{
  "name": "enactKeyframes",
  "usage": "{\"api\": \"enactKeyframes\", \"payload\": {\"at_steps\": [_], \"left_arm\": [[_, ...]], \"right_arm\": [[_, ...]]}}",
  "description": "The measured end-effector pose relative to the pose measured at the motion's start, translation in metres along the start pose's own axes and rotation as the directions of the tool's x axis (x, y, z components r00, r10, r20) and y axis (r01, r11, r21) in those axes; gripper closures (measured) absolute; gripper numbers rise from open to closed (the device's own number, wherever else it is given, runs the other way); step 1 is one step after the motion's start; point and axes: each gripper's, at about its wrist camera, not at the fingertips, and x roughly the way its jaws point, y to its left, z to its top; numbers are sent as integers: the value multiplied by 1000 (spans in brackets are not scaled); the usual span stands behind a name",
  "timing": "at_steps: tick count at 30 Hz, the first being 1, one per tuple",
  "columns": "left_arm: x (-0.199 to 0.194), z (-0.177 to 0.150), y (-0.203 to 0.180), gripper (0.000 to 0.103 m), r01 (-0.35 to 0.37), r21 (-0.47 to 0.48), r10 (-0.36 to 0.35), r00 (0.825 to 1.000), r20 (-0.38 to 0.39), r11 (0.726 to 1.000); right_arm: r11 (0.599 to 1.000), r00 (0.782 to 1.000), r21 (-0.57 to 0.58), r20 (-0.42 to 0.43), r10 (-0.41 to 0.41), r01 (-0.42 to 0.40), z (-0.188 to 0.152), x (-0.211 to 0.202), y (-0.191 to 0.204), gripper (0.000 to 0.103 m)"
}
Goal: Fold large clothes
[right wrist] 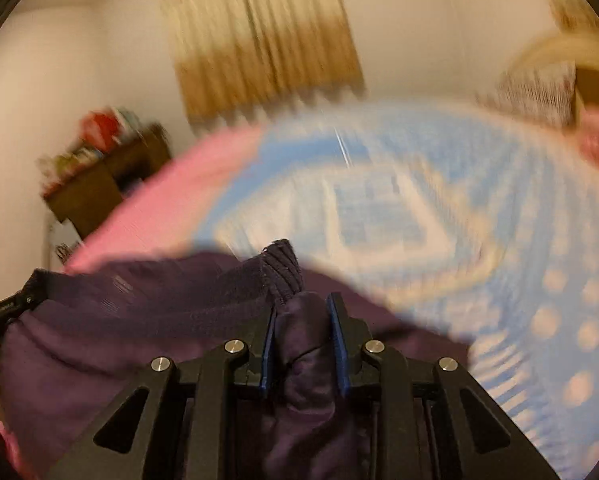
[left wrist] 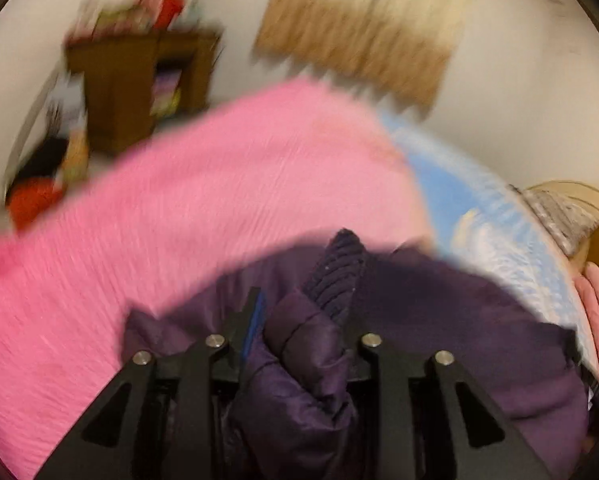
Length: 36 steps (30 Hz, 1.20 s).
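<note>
Both views are smeared by motion blur, so the shelf, the curtain and the bedding pattern are hard to make out. Much of the purple jacket runs out of the bottom of each picture, and its overall shape cannot be read. It lies bunched over a pink sheet and a blue patterned cover. The left gripper stands narrowly parted, pinching a puffy fold and ribbed cuff. The right gripper is likewise nearly closed, its blue pads pressing a fold of the same jacket.
</note>
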Motion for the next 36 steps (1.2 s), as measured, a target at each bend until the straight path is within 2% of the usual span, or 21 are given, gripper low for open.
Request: {"api": "enactKeyframes", "payload": {"at_steps": [2, 7, 14, 17, 20, 22, 24, 27, 29, 31, 33, 34, 35, 36], "left_arm": [[6, -2, 12, 65, 32, -62, -32, 999, -3, 998], [10, -4, 9, 63, -3, -40, 2, 1000, -9, 999], [16, -3, -2, 62, -48, -10, 48, 999, -20, 999], [14, -4, -2, 61, -51, -9, 51, 999, -20, 999], [15, -5, -2, 61, -57, -4, 57, 998, -18, 998], [14, -9, -4, 61, -62, 0, 62, 998, -17, 998], [13, -11, -3, 61, -63, 0, 63, 998, -16, 998], [13, -11, -3, 61, -62, 0, 62, 998, -15, 998], [14, -10, -4, 61, -62, -1, 62, 998, -14, 998], [14, -10, -4, 61, -63, 0, 63, 998, -14, 998], [14, -10, -5, 61, -64, 0, 64, 998, -13, 998], [14, -10, -4, 61, -63, -1, 63, 998, -13, 998], [14, -10, -4, 61, -60, -4, 60, 998, -14, 998], [14, -10, -4, 61, -58, -8, 58, 998, -14, 998]], "right_arm": [[997, 999, 70, -27, 33, -31, 0, 12, -12, 79], [998, 998, 64, -65, 18, -14, 2, 23, -14, 78], [999, 997, 38, -77, -29, 32, 0, 26, -7, 77], [998, 996, 24, -80, -49, 51, 0, 26, -4, 71], [998, 994, 64, -108, 6, 1, 7, 21, -12, 69], [995, 999, 101, -34, 27, -23, 13, -5, -20, 69], [992, 994, 121, 104, 23, -36, 13, -48, -21, 68], [990, 984, 86, 149, 96, -110, 7, -82, -6, 67], [986, 981, -6, 103, 167, -167, 1, -87, 18, 67], [978, 982, -102, 33, 187, -183, -6, -78, 44, 67], [968, 989, -204, -39, 143, -148, -14, -54, 63, 67], [967, 994, -237, -84, 72, -90, -18, -33, 65, 68], [967, 994, -246, -107, 38, -63, -23, -18, 62, 69], [969, 994, -239, -98, 42, -64, -28, -5, 56, 69]]}}
